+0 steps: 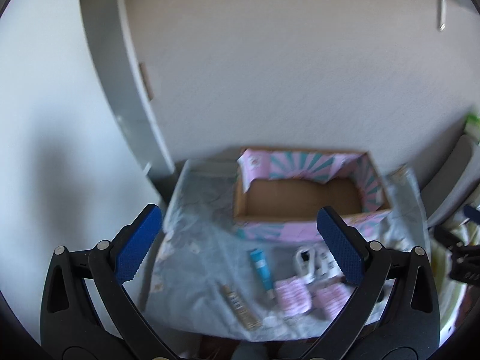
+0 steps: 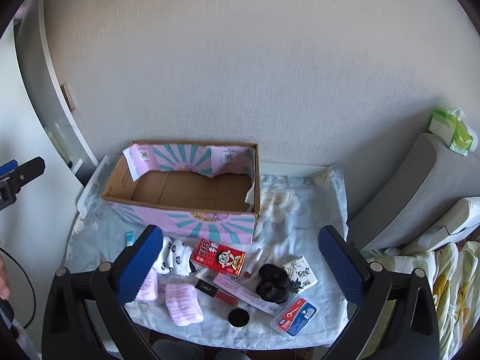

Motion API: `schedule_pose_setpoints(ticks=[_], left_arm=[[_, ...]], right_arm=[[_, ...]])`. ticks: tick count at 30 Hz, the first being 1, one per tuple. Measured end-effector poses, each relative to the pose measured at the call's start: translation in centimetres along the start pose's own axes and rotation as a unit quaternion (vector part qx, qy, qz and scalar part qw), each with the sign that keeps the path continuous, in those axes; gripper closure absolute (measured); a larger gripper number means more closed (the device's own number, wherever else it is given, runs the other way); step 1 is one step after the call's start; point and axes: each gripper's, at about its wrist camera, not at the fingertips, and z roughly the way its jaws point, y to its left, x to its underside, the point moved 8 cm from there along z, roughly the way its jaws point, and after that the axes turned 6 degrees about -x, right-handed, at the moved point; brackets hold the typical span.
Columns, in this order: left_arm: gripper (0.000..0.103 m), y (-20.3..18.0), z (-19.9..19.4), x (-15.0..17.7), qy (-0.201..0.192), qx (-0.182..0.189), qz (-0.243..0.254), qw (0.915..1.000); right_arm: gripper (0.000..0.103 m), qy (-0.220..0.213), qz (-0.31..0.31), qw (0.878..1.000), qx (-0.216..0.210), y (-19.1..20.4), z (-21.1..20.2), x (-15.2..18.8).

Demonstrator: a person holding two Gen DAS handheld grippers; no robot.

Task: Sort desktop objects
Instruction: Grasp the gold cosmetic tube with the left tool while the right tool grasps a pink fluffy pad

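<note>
An open pink-and-teal cardboard box stands at the back of a small cloth-covered table; it also shows in the left wrist view. In front lie white socks, pink socks, a red snack box, a lipstick, a black scrunchie, a floss pack, a black round lid and a blue tube. My left gripper and my right gripper are both open, empty and above the table's near edge.
A wall is close behind the table. A grey cushion with a green tissue pack stands to the right, with floral bedding below it. A white door frame is on the left.
</note>
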Motion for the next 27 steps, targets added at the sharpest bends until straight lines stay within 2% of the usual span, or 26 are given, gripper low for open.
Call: schedule_pose_setpoints(ticks=[2,7,11,16,20,27], left_arm=[[0.0,1.2,1.1,1.5,0.025,-0.03,-0.017,0.9991],[0.0,3.0,3.8,6.3,0.084,-0.042,-0.036,0.995],[0.0,2.7,5.9,10.8,0.129,-0.029,-0.058,0.9895],[0.002,1.1,8.5,15.3,0.173,-0.027,-0.06,0.9828],[0.004,0.9,10.6,18.1,0.199,-0.05,-0.082,0.9753],[0.007,1.3,12.8,20.8,0.202,-0.076,-0.106,0.9706]], right_arm=[[0.0,0.011,-0.003,1.0,-0.005,0.1,0.8,0.7],[0.0,0.035,-0.016,0.999,-0.024,1.0,2.7,2.6],[0.0,0.048,-0.043,0.997,-0.05,3.1,4.4,4.5],[0.001,0.059,-0.088,0.992,-0.073,6.1,6.2,7.9],[0.01,0.083,-0.116,0.986,-0.087,7.6,8.2,11.4],[0.028,0.142,-0.136,0.973,-0.118,8.4,11.5,16.5]])
